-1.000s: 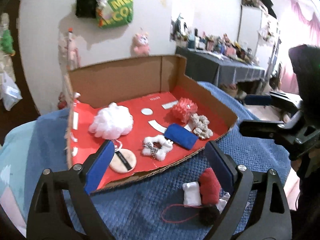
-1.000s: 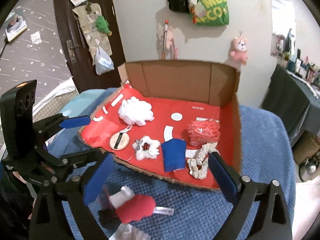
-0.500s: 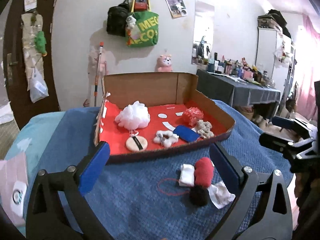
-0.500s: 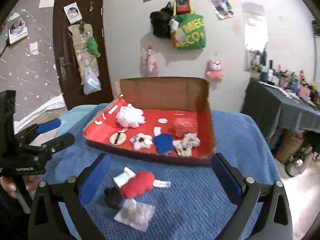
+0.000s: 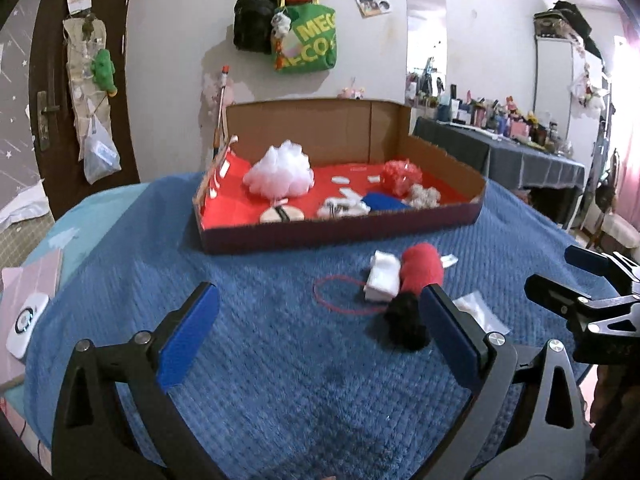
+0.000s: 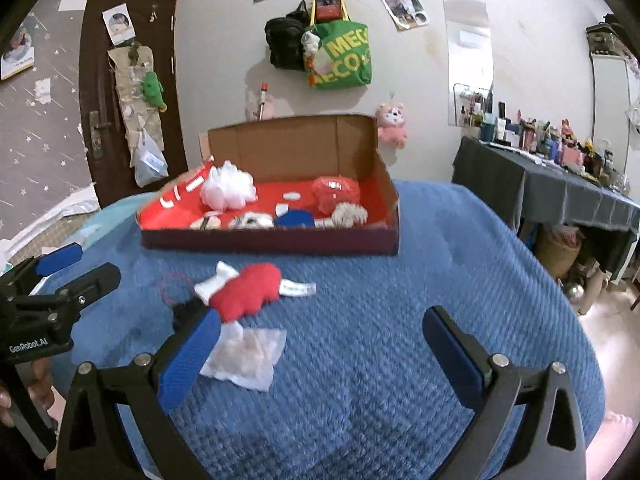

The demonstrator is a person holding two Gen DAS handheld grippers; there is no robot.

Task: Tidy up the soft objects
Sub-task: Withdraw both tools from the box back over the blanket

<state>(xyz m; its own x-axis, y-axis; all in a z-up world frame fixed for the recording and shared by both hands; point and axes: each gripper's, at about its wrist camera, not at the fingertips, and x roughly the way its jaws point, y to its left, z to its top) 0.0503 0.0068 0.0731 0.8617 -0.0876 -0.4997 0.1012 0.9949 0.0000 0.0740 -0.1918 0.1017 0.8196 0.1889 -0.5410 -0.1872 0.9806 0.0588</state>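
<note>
The red plush toy [image 6: 247, 291] lay on the blue blanket [image 6: 400, 320] just before the cardboard box [image 6: 272, 240] — outside it. Both grippers — left [image 5: 320, 332], right [image 6: 320, 354] — hovered near it with jaws wide apart, holding nothing.

A bed covered by a blue textured blanket [image 6: 400, 320] is seen carrying everything. A shallow cardboard box [image 6: 272, 242] with a red inside is set toward its far side. Nearer, a red plush piece [image 6: 246, 290] with white cloth, a black tuft and a thin red cord loop [image 5: 340, 300] is laid directly on the blanket, with a crumpled white tissue [image 6: 246, 354] just beside it.
</note>
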